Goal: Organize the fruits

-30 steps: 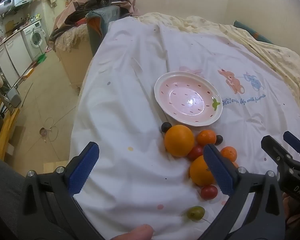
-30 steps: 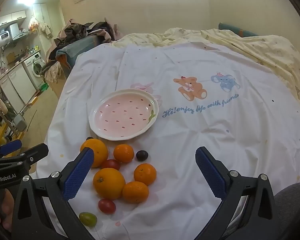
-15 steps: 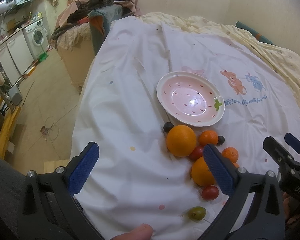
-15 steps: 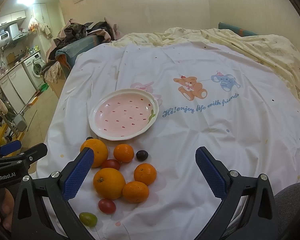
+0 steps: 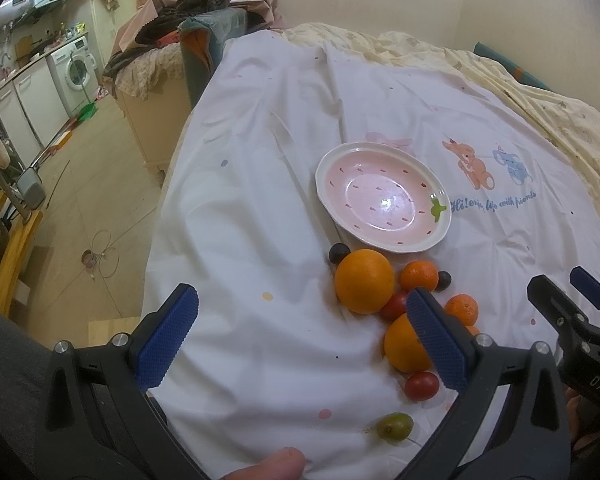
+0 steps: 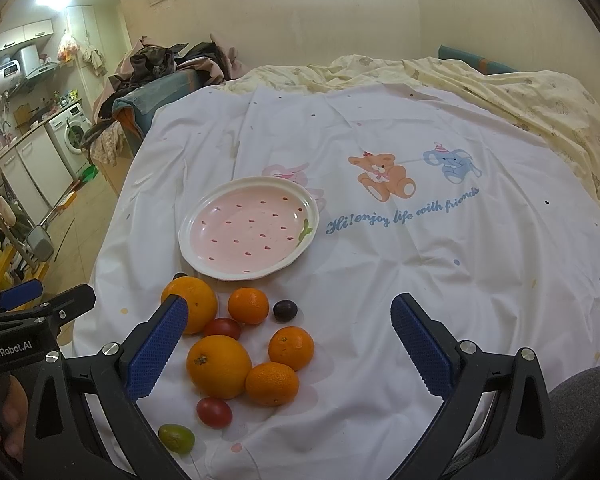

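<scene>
- Two grippers, both spread wide with nothing between the pads.
- Left wrist view: left gripper (image 5: 302, 340) hovers over the white bedsheet (image 5: 260, 184), jaws wide apart, gripping nothing.
- Pink strawberry plate (image 5: 382, 196) sits mid-sheet with no fruit in it.
- Fruit cluster lies just in front of the plate: large orange (image 5: 364, 281) closest to it, dark grape (image 5: 339, 252) touching its far left side, tangerine (image 5: 419, 276) to its right, second dark grape (image 5: 444, 280) beside that.
- Second large orange (image 5: 404, 346) is partly hidden behind the right blue pad (image 5: 436, 336); cherry tomato (image 5: 421, 385) and green grape (image 5: 395, 426) lie nearer the camera.
- Right gripper (image 5: 576, 300) shows at the right edge.
- Right wrist view: right gripper (image 6: 290, 346) also wide apart, holding nothing, above the cluster.
- Between its pads: two tangerines (image 6: 291, 348) (image 6: 272, 383), tomato (image 6: 214, 412).
- Sheet print: bear (image 6: 382, 176), elephant (image 6: 452, 166).
</scene>
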